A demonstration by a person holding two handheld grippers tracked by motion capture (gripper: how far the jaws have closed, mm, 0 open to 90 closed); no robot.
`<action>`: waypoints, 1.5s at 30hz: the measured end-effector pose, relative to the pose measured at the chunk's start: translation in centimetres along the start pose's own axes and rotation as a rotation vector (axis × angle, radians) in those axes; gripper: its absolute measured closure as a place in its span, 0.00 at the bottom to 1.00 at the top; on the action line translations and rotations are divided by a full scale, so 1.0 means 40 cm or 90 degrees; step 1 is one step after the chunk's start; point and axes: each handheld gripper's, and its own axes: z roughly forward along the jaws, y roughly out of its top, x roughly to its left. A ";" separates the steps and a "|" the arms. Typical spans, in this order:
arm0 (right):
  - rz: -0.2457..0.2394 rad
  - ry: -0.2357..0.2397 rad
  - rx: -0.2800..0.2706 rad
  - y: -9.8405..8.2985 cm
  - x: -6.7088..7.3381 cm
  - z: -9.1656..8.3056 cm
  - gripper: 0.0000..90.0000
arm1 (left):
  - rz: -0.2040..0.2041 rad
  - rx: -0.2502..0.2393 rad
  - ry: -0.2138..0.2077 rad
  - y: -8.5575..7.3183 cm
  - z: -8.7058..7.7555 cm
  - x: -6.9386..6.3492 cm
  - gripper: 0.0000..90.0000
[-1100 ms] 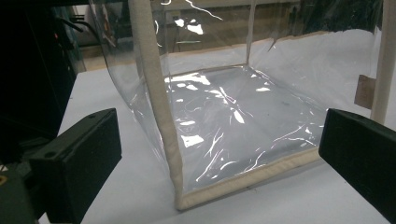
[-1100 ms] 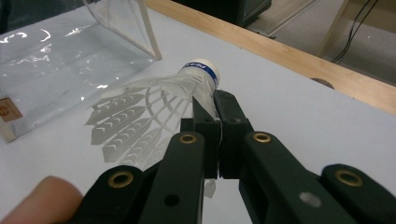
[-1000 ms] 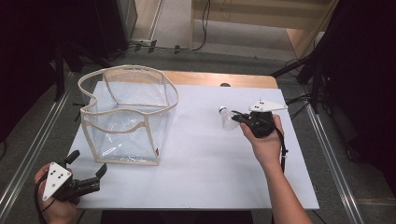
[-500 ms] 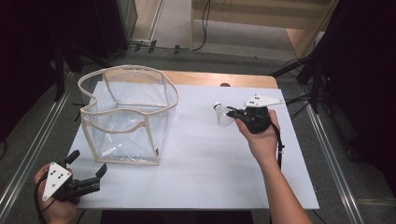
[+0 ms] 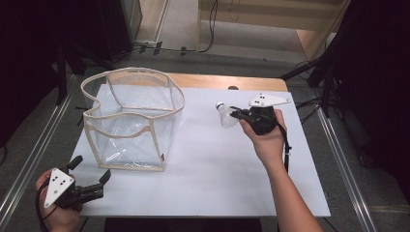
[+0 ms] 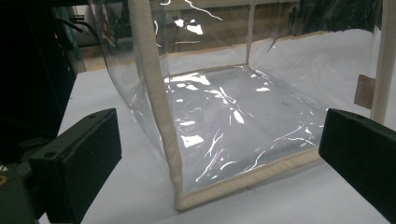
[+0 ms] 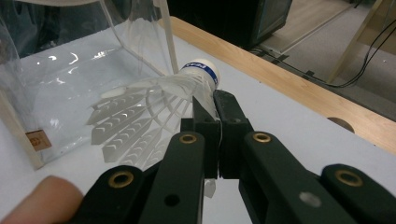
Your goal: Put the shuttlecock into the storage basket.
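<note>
The right claw (image 5: 236,115) is pinching the shuttlecock (image 5: 224,116) by its feathers above the counter (image 5: 217,169), ready to carry it toward the clear bag (image 5: 130,121) at nine o'clock. The left claw (image 5: 92,186) is waiting wide open at seven o'clock, gripping nothing.

The right tool (image 5: 235,114) is raised at the far right, jaws pinched together, forearm stretched forward. The left tool (image 5: 91,178) sits near left, level, jaws spread wide.
</note>
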 end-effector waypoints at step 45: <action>-0.031 0.040 -0.039 0.129 0.057 0.020 0.96 | -0.002 -0.002 -0.001 0.000 0.000 0.000 0.00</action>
